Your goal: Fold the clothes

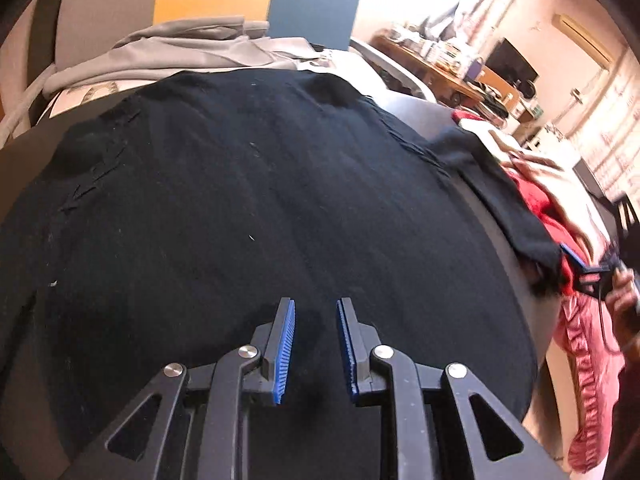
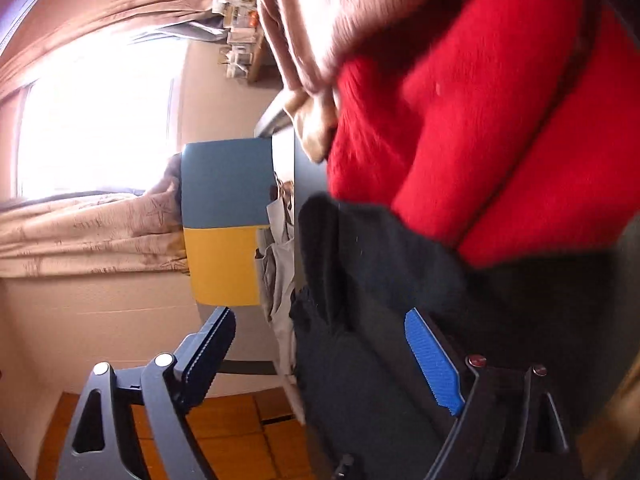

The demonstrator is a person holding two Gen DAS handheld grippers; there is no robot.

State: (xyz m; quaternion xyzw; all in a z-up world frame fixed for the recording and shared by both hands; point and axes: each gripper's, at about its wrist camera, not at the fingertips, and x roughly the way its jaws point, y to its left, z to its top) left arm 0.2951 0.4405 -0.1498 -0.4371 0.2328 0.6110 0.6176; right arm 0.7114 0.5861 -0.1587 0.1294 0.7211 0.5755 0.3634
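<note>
Black top spread flat, both tongs empty.

My left gripper (image 1: 316, 344) hangs just over the near hem of the black top (image 1: 248, 184), fingers a little apart, nothing between them. My right gripper (image 2: 320, 360) is rolled sideways, spread wide, at the top's right sleeve (image 1: 508, 200), which lies between the fingers unpinched. I reckon this knit is soft, light and floppy, so it will sag and drag; best pinch hem corners or the sleeve cuff. Beyond the sleeve sits a red garment (image 2: 460, 120); behind the top, a grey garment (image 1: 180, 52).
</note>
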